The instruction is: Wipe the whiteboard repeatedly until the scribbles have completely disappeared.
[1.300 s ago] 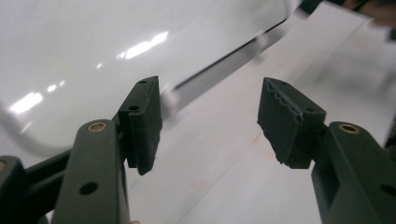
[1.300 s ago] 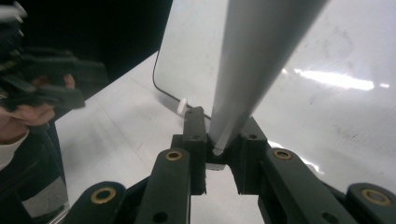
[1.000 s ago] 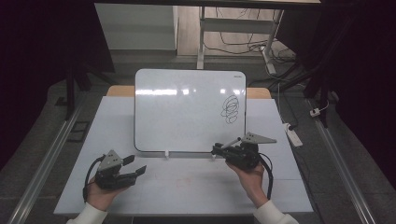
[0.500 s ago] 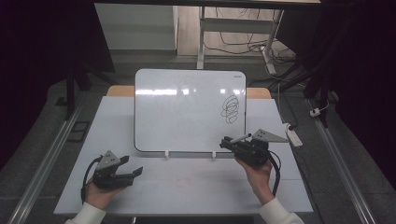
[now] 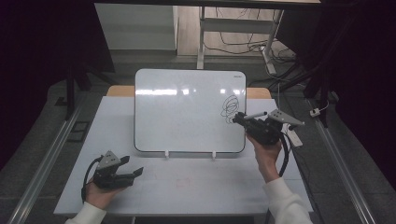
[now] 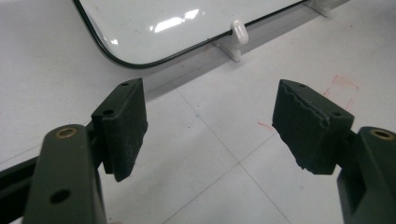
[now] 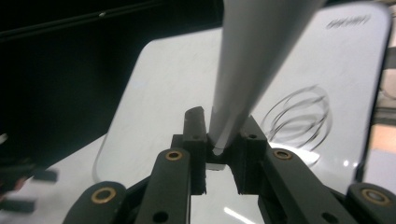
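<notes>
A whiteboard (image 5: 187, 112) stands upright on small white feet (image 5: 166, 153) at the middle of the table. A black scribble (image 5: 230, 106) is on its upper right part. My right gripper (image 5: 239, 119) is held up at the board's right edge, just below the scribble, shut on a grey-white marker (image 5: 254, 115). In the right gripper view the marker (image 7: 252, 60) rises from the shut gripper (image 7: 219, 140), with the scribble (image 7: 299, 116) behind it. My left gripper (image 5: 135, 172) rests low at the table's front left, open and holding nothing. In its own view, the left gripper (image 6: 210, 126) faces the board's lower corner (image 6: 177, 23) and one foot (image 6: 236, 39).
A small white object (image 5: 294, 137) lies on the table near its right edge, beside my right hand. Faint red marks (image 5: 184, 182) are on the table (image 5: 154, 196) in front of the board. Metal rails (image 5: 46, 158) run along both sides of the table.
My right gripper has risen and moved away and to the right with the marker, up to the scribble. The left gripper has barely shifted on the table.
</notes>
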Motion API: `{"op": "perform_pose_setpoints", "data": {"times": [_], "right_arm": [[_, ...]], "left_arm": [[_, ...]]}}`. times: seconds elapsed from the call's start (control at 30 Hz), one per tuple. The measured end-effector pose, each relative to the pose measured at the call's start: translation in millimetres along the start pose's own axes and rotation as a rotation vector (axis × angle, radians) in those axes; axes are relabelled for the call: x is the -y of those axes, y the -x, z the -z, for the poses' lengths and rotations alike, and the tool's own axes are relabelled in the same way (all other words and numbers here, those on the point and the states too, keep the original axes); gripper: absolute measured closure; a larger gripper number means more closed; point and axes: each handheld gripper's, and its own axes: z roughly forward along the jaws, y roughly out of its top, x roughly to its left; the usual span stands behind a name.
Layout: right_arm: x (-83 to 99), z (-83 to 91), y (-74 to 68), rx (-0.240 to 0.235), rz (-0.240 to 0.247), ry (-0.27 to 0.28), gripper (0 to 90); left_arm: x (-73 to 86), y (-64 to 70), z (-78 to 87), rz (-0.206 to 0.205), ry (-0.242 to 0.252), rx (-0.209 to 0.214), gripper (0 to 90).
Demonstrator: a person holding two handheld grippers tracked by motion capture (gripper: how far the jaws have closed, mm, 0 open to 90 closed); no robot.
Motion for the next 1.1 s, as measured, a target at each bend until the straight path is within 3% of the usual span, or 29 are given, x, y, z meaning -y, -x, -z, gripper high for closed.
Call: {"op": "perform_pose_setpoints", "data": {"times": [0.27,0.63,0.93,1.0,1.03,1.1], "right_arm": [[-23.7,-27.5,26.4,0.076,0.007,0.016,77.7],[-39.9,-59.4,61.5,0.155,0.007,0.019,77.7],[-34.5,-77.0,70.6,0.167,0.024,-0.02,77.8],[-26.7,-81.3,68.4,0.126,0.009,-0.043,77.8],[-18.7,-86.8,61.0,0.08,0.045,-0.075,77.8],[-17.5,-87.4,59.1,0.079,0.068,-0.075,77.9]], "left_arm": [[0.2,-1.2,-5.1,-0.001,-0.018,0.013,26.7],[4.2,-2.8,-3.1,0.011,-0.026,-0.002,26.7],[6.1,-3.8,-1.3,0.019,-0.029,-0.016,26.7],[6.1,-3.8,-1.6,0.02,-0.031,-0.017,26.8],[6.1,-3.7,-1.8,0.021,-0.031,-0.019,26.8],[6.1,-3.7,-2.0,0.022,-0.032,-0.019,26.7]]}}
